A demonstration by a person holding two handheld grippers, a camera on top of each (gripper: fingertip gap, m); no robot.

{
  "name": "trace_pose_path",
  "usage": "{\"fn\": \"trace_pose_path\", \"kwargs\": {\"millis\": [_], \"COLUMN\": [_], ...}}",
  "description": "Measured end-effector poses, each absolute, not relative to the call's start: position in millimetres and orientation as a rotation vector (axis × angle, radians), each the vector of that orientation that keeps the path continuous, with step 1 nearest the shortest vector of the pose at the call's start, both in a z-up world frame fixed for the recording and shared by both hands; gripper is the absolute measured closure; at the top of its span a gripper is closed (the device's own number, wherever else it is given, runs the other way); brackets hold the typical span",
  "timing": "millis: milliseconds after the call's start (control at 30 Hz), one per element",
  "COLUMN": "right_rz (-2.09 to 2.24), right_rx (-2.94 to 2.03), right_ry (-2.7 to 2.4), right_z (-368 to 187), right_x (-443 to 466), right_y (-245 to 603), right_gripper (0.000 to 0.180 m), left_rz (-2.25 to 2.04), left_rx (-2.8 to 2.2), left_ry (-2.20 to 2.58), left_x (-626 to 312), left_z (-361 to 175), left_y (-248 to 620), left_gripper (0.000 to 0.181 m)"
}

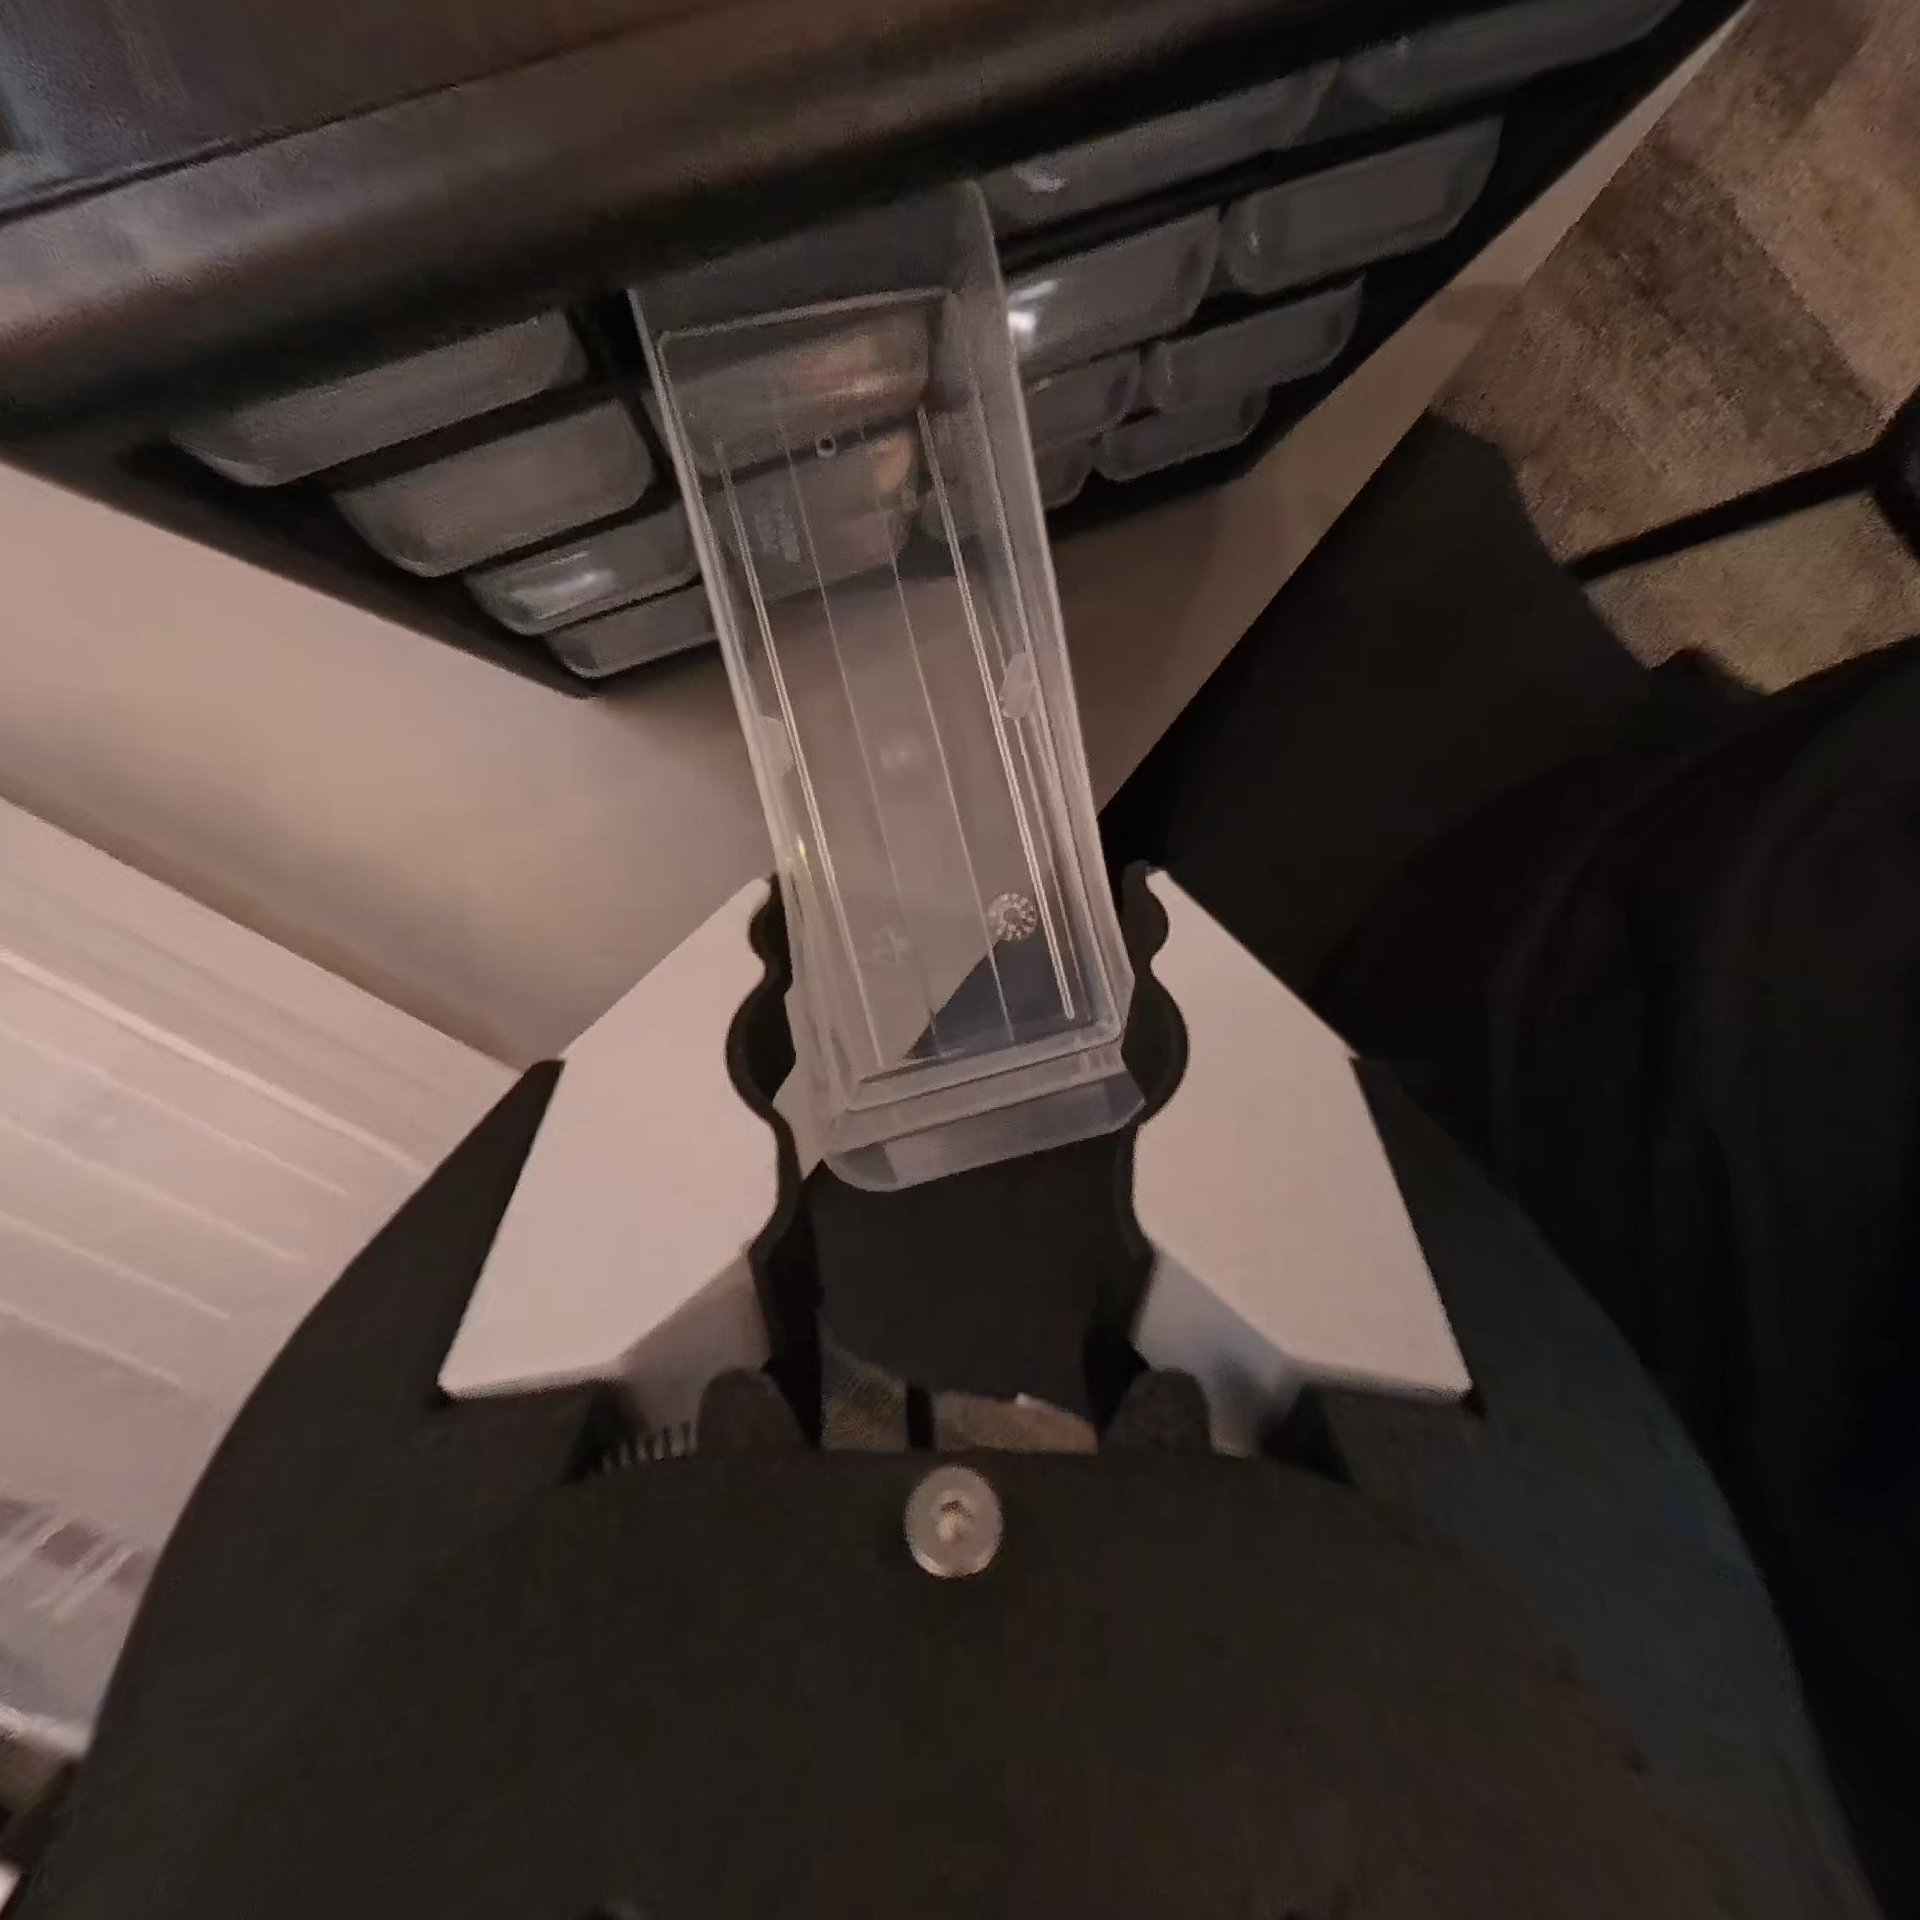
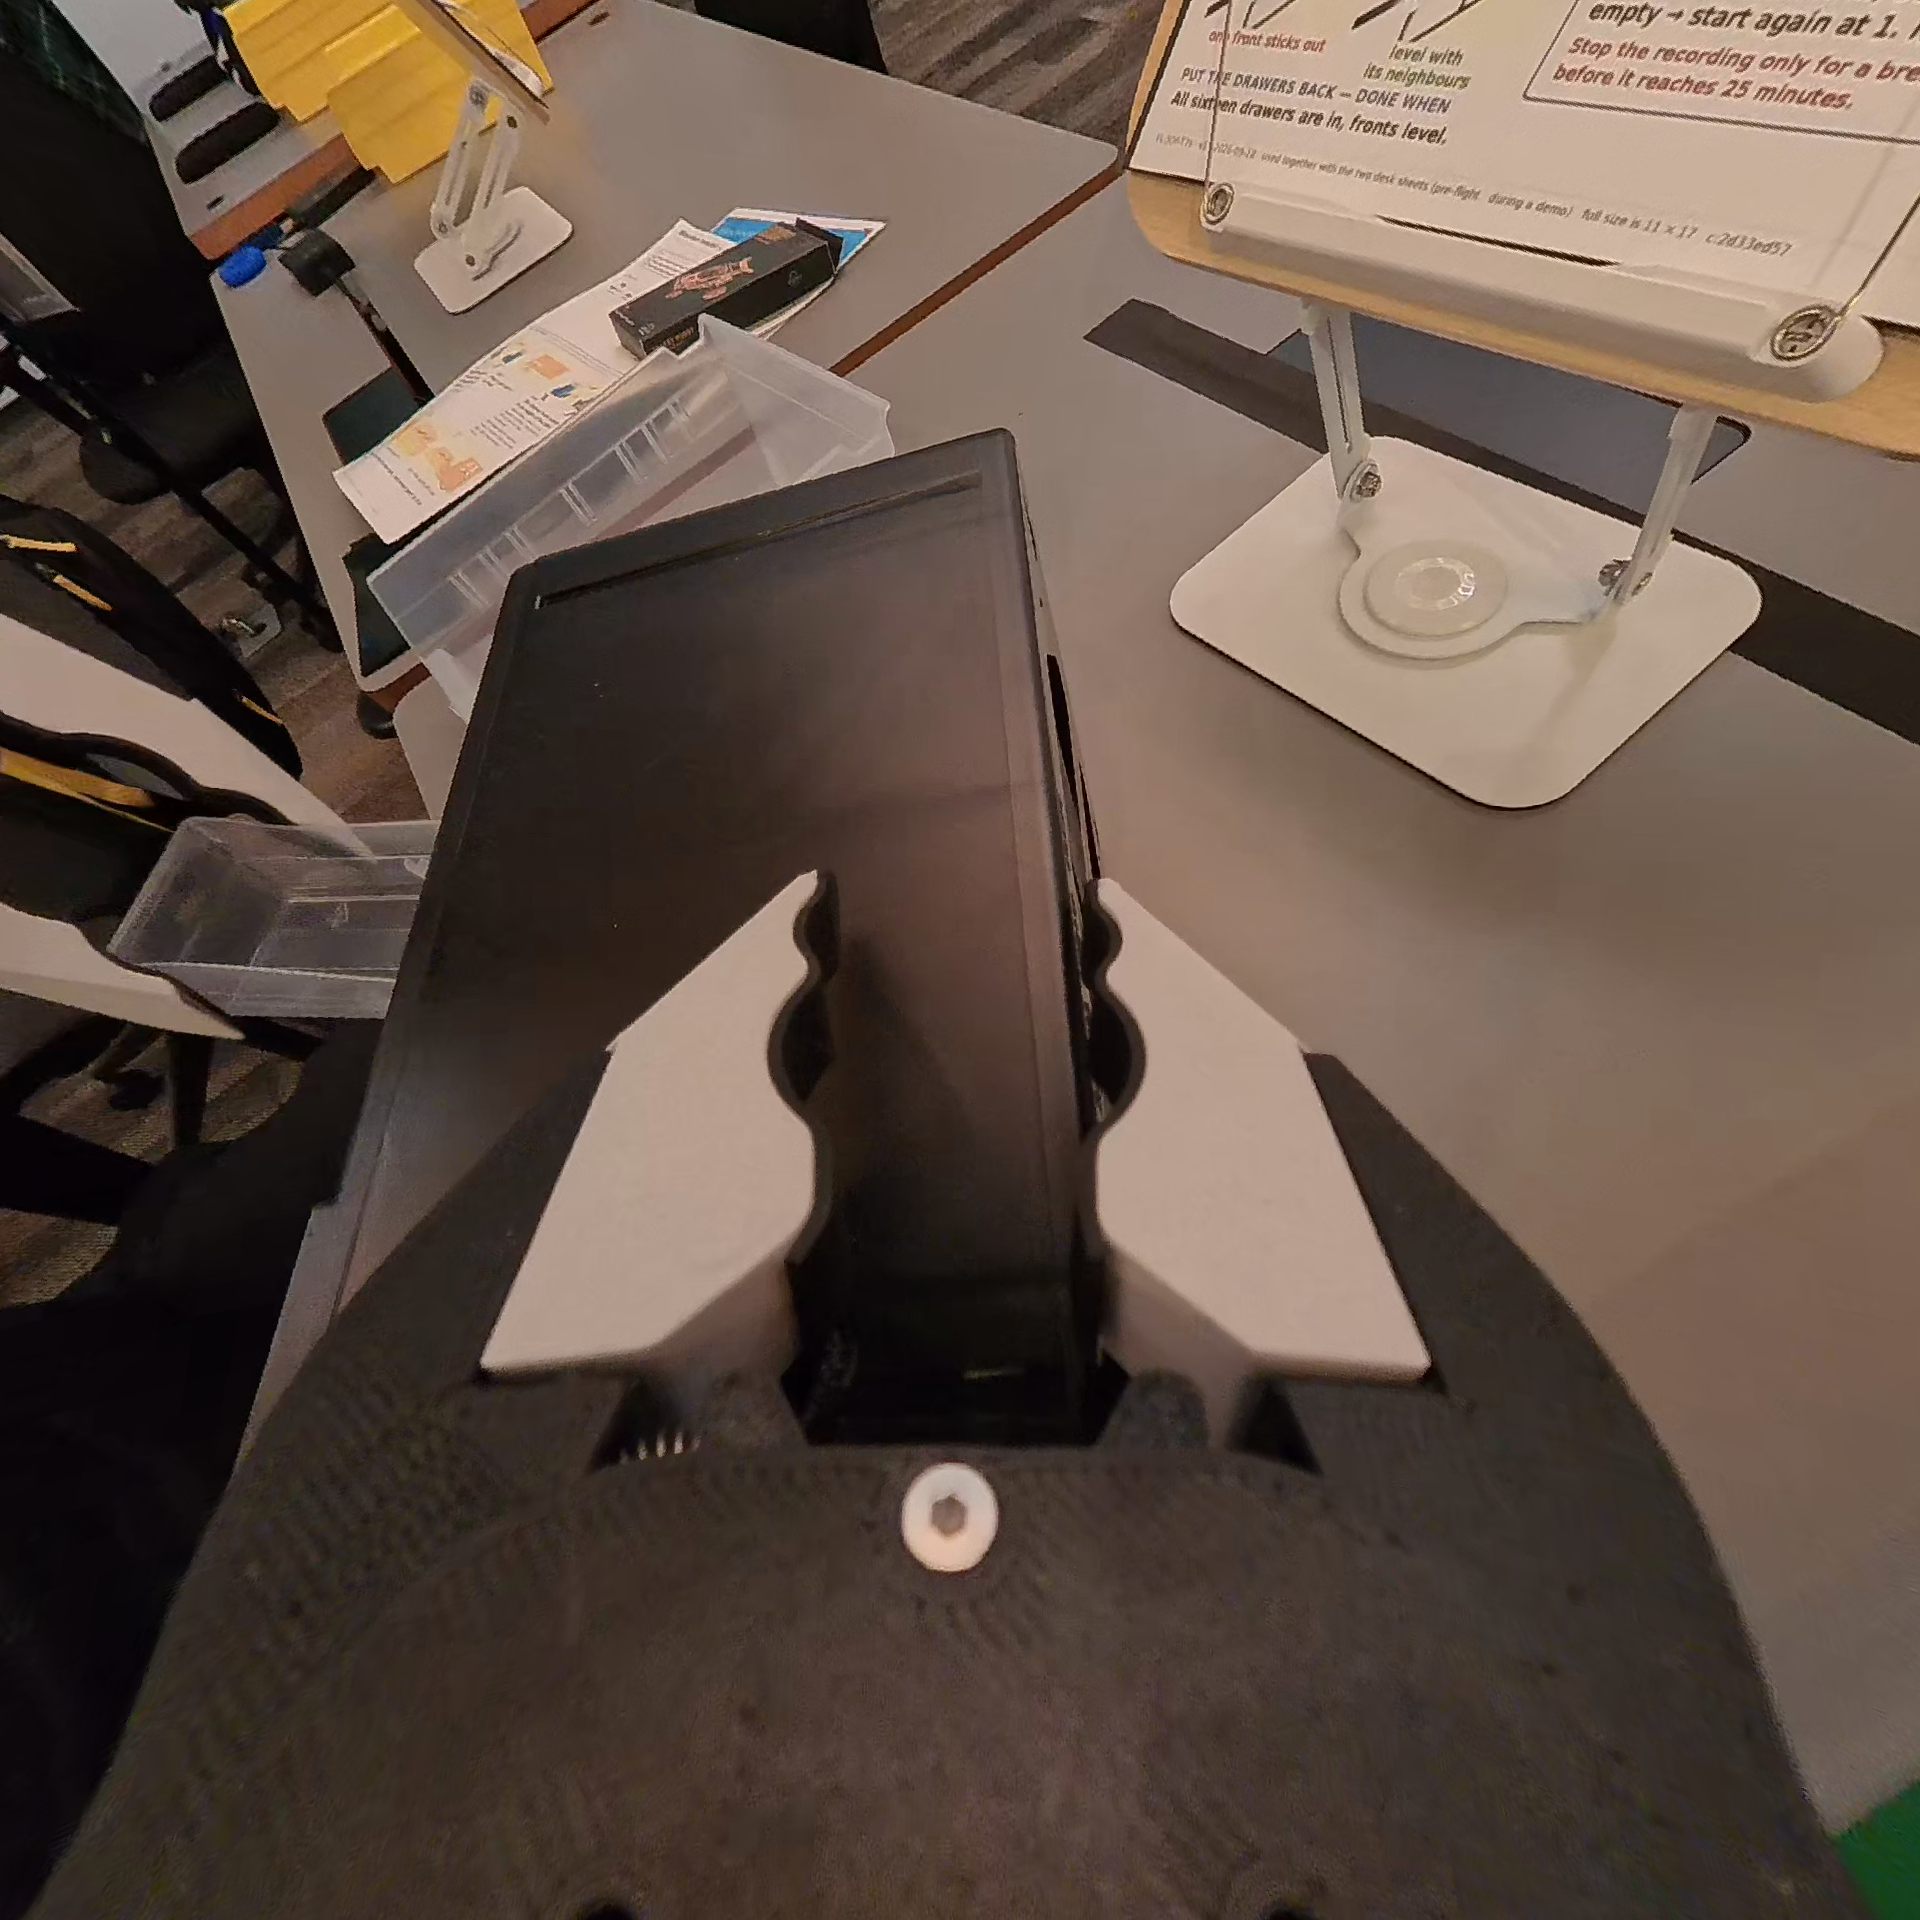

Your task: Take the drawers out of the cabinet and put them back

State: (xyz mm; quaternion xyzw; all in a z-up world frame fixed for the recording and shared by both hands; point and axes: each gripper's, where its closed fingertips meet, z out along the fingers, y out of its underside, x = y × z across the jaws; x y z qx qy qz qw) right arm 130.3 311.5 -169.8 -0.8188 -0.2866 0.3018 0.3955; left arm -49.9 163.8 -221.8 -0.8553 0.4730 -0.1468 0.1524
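While the left hand-held gripper [image 1: 951, 997] clenches a clear drawer [image 1: 894, 665] drawn partway out of the cabinet [image 1: 312, 208], the right hand-held gripper [image 2: 961, 1013] grips the cabinet's top edge. A printed sheet [image 2: 1558, 104] stands on the worktop [image 2: 1351, 987].

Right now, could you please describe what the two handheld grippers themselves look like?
Both look alike. The left gripper and the right gripper each have a broad, rounded black body with a printed texture, one pale hex-socket screw in the middle, and two light grey wedge-shaped jaws lined with wavy black inner edges. A small spring shows at the base. No cables or sleeves are visible.
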Motion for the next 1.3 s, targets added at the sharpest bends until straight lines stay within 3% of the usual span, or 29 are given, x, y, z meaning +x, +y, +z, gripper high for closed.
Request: {"fn": "trace_pose_path", "kwargs": {"millis": [600,633,700,800,1033,1067,1133,1300], "right_rz": [0.759,0.758,0.756,0.757,0.759,0.758,0.754,0.739], "right_rx": [-2.065,-2.063,-2.058,-2.058,-2.057,-2.057,-2.053,-2.044], "right_ry": [-0.73,-0.728,-0.726,-0.728,-0.733,-0.735,-0.741,-0.759], "right_z": [-168.9,-168.7,-168.3,-168.3,-168.4,-168.3,-168.1,-167.7], "right_x": [130.2,130.4,130.7,130.6,130.3,130.3,130.0,129.1], "right_y": [311.3,311.2,311.2,311.2,310.7,310.7,310.6,313.7], "right_gripper": [0.135,0.134,0.134,0.135,0.135,0.135,0.135,0.135], "left_rz": [-0.516,-0.491,-0.408,-0.222,0.142,0.186,0.228,0.208], "left_rx": [-2.194,-2.174,-2.111,-1.939,-1.743,-1.735,-1.679,-1.637], "left_ry": [1.011,1.031,1.143,1.29,1.554,1.563,1.578,1.548], "left_x": [-3.6,-0.9,-1.8,-18.7,-56.3,-54.1,-38.1,-2.0], "left_z": [-219.0,-219.3,-217.6,-200.7,-190.9,-191.8,-190.2,-192.7], "left_y": [210.1,213.2,210.8,208.4,233.5,241.2,252.0,278.2], "left_gripper": [0.115,0.111,0.08,0.058,0.052,0.044,0.044,0.066]}}
